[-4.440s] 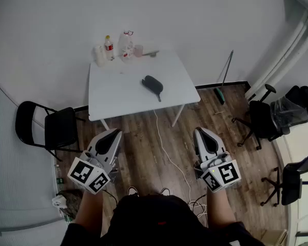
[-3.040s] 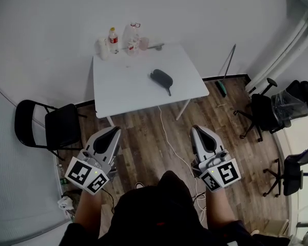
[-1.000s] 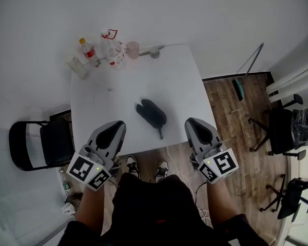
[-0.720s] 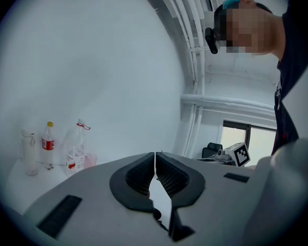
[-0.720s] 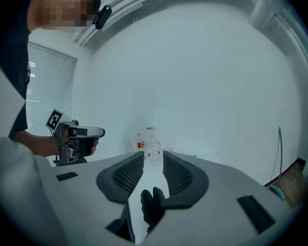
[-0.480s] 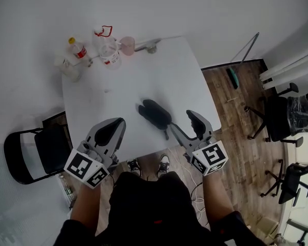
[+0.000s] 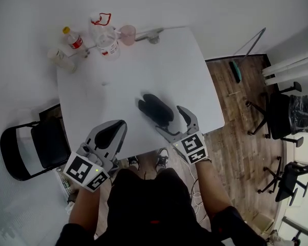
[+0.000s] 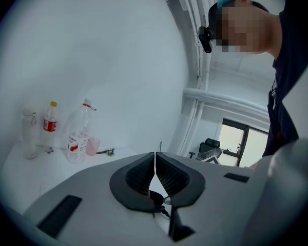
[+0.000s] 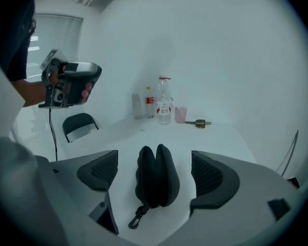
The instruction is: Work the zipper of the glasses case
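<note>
Right gripper (image 7: 173,123): jaws opening, already wide, pads touching nothing. Glasses case (image 9: 156,181): lies on the white table (image 7: 159,60), directly ahead between those jaws (untouched), long axis along the gripper's line, clip end nearest. Left gripper (image 7: 111,135): closed, empty, farther from the case.

The grey, black-padded left gripper (image 7: 119,124) and right gripper (image 7: 169,120) carry black-and-white marker cubes (image 7: 86,172) (dark sleeves (image 7: 224,228)).

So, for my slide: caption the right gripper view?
Right claw, opening, frames the black glasses case lying on the white table.
</note>
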Available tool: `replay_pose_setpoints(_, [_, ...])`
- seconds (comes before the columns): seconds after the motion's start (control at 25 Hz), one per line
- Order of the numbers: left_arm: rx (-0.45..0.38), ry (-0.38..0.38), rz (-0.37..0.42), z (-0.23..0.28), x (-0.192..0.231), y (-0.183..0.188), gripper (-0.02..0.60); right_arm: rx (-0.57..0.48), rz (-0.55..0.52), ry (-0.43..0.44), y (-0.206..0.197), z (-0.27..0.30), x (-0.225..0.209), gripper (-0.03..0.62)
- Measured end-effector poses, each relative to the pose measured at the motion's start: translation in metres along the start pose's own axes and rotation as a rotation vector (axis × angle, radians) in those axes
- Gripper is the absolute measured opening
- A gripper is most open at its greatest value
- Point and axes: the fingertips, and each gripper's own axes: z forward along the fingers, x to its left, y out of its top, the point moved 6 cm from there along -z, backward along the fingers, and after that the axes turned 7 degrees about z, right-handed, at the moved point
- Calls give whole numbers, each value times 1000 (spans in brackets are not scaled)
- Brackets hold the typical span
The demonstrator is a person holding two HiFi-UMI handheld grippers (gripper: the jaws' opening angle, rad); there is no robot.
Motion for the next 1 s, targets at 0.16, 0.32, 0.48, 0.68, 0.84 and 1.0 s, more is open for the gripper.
replay_pose_setpoints(0.16, [19, 12, -10, 4, 4, -11, 26, 86, -30, 14, -25, 30, -4, 436])
replay_pose_setpoints(0.32, [33, 24, -23, 5, 7, -20, 26, 154, -75, 12, -44, 53, -6, 471])
replay_pose_setpoints(0.48, [49, 33, -34, 5, 11, -27, 26, 199, -64, 3, -60, 64, -10, 495])
replay_pose_setpoints(0.68, [56, 33, -43, 7, 15, -32, 26, 257, -33, 5, -74, 76, -16, 495])
replay_pose_setpoints(0.84, [62, 29, -44, 8, 16, -33, 26, 295, -31, 4, -78, 81, -16, 494])
replay_pose_setpoints(1.0, [67, 30, -48, 8, 21, -35, 26, 292, -9, -21, -74, 79, -17, 465])
